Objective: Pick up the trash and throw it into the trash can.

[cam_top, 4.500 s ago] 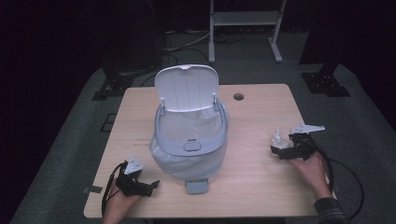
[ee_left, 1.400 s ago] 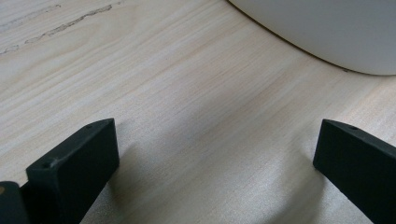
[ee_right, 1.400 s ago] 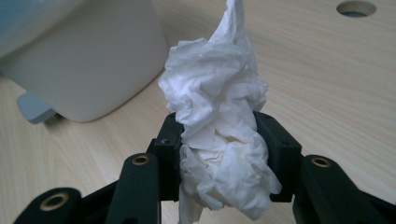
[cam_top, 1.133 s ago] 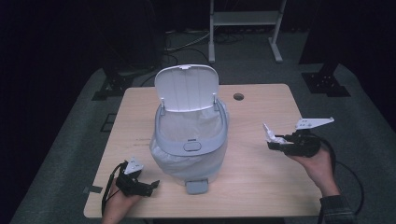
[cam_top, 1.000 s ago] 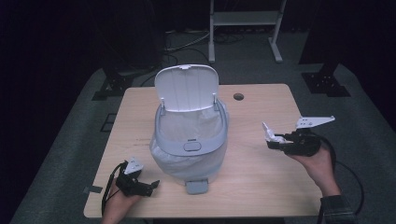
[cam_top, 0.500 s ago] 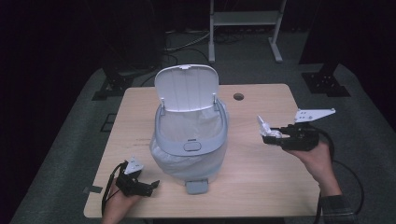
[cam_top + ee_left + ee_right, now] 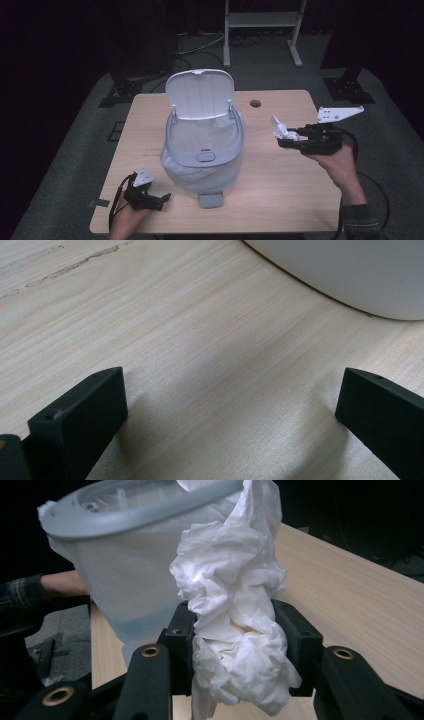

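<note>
Bin: set mid-bench, lid raised, clear liner seen inside.
Tissue: crumpled white wad, pinched between the right jaws, held above the bench right of the bin.
Right gripper: clamped on the tissue.
Left gripper: jaws spread wide, laid on the bench beside the bin's base.

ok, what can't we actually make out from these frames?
- Inside of the bin: high view, its crumpled liner hides the bottom; contents cannot be told.
- Bin in the left gripper view: cut off by the top edge, just a curved white wall.
- Tissue in the right tool: its lower end runs off the bottom edge.
- Left tool: small in the high view.
</note>
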### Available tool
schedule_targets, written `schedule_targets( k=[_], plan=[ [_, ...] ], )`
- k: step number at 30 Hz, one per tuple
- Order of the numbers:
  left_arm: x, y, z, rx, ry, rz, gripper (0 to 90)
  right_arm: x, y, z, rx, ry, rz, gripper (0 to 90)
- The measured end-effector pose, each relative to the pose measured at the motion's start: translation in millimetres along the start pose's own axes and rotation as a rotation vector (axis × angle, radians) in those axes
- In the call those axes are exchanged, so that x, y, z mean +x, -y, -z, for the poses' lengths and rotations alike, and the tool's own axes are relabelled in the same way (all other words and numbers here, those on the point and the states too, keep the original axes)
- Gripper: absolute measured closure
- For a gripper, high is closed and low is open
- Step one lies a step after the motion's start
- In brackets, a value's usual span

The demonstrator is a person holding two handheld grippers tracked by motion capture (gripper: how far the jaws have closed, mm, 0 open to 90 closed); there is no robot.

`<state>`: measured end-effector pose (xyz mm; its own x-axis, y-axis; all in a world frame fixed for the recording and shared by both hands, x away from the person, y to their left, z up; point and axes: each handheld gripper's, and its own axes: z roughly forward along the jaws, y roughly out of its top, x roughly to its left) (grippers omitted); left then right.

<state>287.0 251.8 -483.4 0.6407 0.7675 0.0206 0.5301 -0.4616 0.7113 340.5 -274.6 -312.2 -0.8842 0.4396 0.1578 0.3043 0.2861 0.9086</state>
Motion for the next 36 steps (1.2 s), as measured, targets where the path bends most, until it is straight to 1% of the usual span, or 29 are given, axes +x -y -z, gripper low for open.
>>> schedule_targets(
  k=[2, 3, 5, 8, 10, 11, 14, 21, 25, 36],
  plan=[
    [0.0, 0.0, 0.0, -0.001, 0.0, 0.0, 0.0, 2.6, -5.9, -1.2, 0.004, -0.007, 0.01, 56.8],
    [0.0, 0.0, 0.0, -0.001, 0.0, 0.0, 0.0, 2.6, -5.9, -1.2, 0.004, -0.007, 0.01, 56.8],
    [-0.1, 0.1, -0.2, -0.003, -0.001, 0.001, 0.0, 6.6, -14.1, -3.3, -0.007, -0.021, 0.025, 56.8],
    [-0.1, 0.1, -0.2, -0.003, -0.001, 0.0, 0.0, 9.7, -21.3, -5.2, -0.027, -0.052, 0.035, 56.8],
    [-0.1, 0.1, -0.2, -0.003, -0.001, 0.001, 0.0, 11.8, -26.5, -6.7, -0.045, -0.082, 0.04, 56.8],
    [-0.1, 0.1, -0.2, -0.003, -0.001, 0.001, 0.0, 11.8, -26.5, -6.7, -0.045, -0.082, 0.04, 56.8],
    [-0.1, 0.1, -0.2, -0.003, -0.001, 0.0, 0.0, 15.4, -35.1, -9.7, -0.055, -0.106, 0.051, 56.8],
    [-0.1, 0.1, -0.2, -0.003, -0.001, 0.0, 0.0, 22.3, -48.1, -17.9, -0.055, -0.133, 0.076, 56.8],
    [-0.1, 0.1, -0.2, -0.003, -0.001, 0.0, 0.0, 25.8, -54.9, -24.8, -0.064, -0.153, 0.086, 56.8],
    [-0.1, 0.1, -0.2, -0.003, 0.0, 0.0, 0.0, 33.7, -69.8, -37.5, -0.068, -0.182, 0.109, 56.8]
  ],
)
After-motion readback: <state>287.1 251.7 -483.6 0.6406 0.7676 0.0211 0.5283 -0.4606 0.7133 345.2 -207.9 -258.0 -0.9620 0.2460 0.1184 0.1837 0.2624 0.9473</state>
